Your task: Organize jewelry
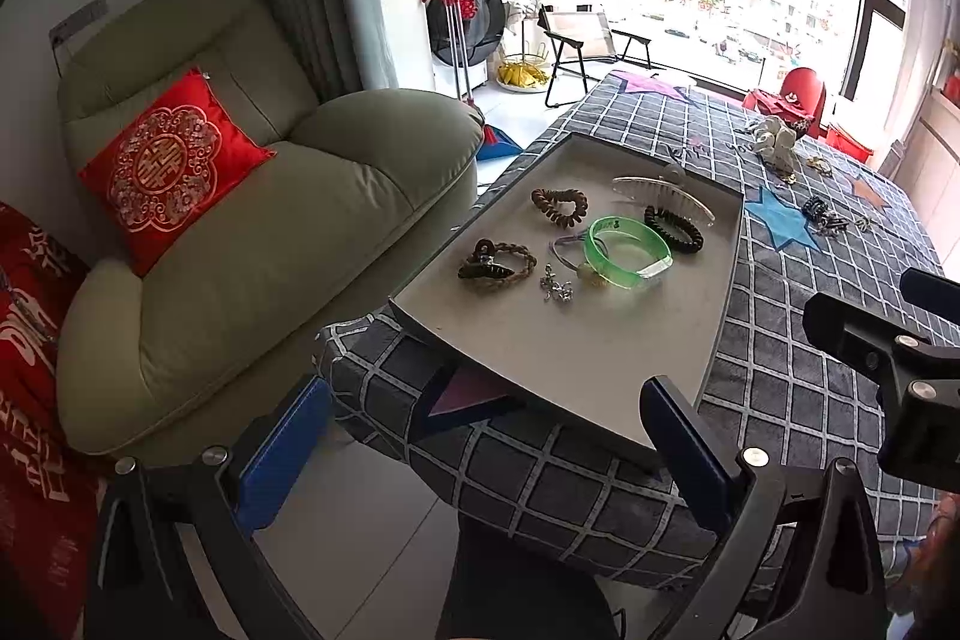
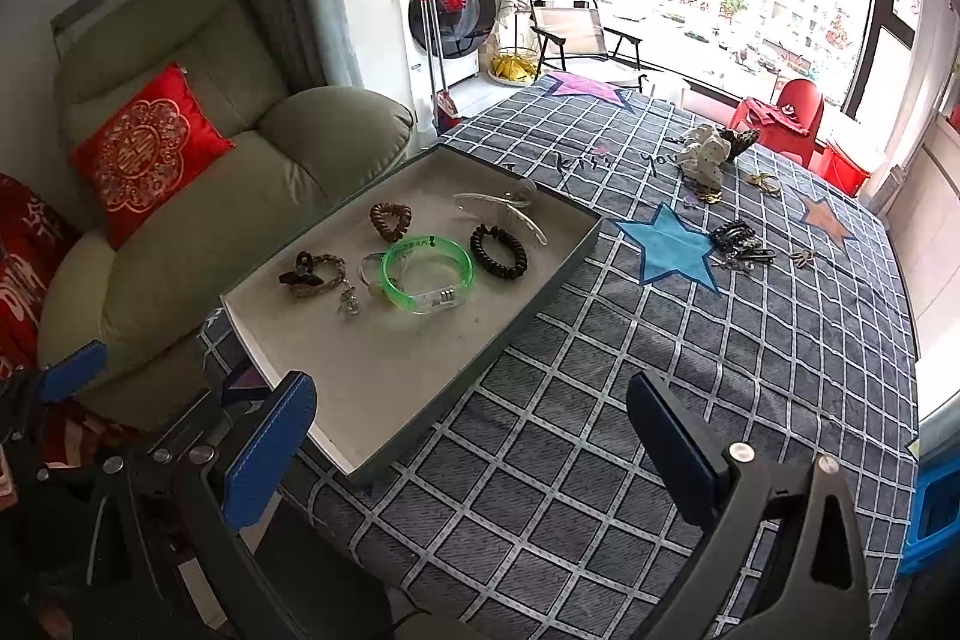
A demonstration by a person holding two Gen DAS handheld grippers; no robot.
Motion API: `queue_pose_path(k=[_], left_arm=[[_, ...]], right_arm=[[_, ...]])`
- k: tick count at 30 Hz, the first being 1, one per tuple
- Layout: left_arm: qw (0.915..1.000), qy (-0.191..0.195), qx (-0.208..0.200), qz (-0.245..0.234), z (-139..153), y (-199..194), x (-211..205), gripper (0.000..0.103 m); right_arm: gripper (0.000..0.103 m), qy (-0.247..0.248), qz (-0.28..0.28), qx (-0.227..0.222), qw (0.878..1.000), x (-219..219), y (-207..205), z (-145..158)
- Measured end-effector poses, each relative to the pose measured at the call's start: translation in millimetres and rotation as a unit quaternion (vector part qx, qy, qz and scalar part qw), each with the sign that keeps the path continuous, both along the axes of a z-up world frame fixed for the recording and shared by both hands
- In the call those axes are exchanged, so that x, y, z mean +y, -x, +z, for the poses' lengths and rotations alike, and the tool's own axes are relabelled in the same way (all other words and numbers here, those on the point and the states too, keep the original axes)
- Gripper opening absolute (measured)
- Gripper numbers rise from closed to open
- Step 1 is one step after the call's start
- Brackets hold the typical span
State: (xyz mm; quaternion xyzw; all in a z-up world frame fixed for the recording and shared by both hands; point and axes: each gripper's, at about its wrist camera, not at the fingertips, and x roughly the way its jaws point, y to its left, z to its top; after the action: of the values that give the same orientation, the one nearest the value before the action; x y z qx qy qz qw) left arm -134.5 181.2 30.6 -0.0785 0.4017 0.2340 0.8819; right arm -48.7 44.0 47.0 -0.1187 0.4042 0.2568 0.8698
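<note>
Both tools, left tool (image 1: 486,451) and right tool (image 2: 474,445), we find spread wide, empty. Green bangle (image 2: 427,273) lies inside the tray (image 2: 420,376); loose jewelry (image 2: 739,244) sits right of the tray.

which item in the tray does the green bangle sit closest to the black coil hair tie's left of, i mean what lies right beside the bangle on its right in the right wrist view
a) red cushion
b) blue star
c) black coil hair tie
c: in the right wrist view the black coil hair tie lies just right of the green bangle inside the tray.
</note>
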Motion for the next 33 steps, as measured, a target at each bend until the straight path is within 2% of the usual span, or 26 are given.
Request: queue_pose_path(k=[33], left_arm=[[1.0000,-0.005,0.003,0.005,-5.2,-0.3,2.3,0.103]], right_arm=[[0.103,0.000,0.000,0.002,1.000,-1.1,-0.6,-1.9]])
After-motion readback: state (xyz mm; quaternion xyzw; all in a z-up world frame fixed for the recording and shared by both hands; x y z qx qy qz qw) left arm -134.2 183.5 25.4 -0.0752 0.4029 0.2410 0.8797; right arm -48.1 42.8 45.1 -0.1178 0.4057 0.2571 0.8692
